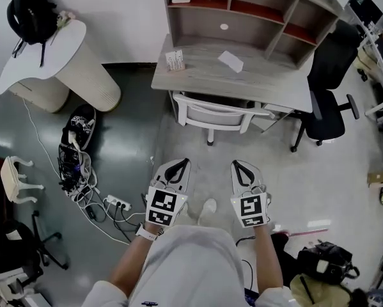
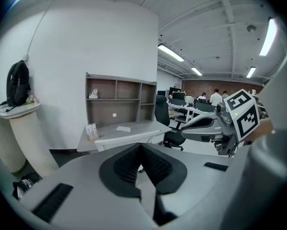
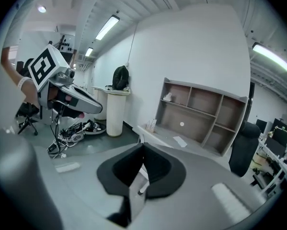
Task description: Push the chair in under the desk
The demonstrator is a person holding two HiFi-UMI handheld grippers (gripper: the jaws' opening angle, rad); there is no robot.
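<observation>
A white chair [image 1: 215, 114] stands tucked under the front edge of the grey wooden desk [image 1: 242, 80], only its backrest and one leg showing. The desk carries a shelf unit [image 1: 242, 15], a small card stand [image 1: 175, 60] and a sheet of paper [image 1: 230, 61]. My left gripper [image 1: 182, 162] and right gripper [image 1: 240, 164] hang side by side over the floor, well short of the chair and touching nothing. Both are shut with empty jaws. In the left gripper view the chair's back [image 2: 126, 139] lies beyond the shut jaws and the right gripper [image 2: 181, 126] is at the right.
A black office chair [image 1: 328, 94] stands right of the desk. A white round stand [image 1: 57, 62] with a black backpack [image 1: 30, 13] is at the left. Cables and a power strip [image 1: 114, 203] lie on the floor at the left. A bag [image 1: 325, 261] sits at the lower right.
</observation>
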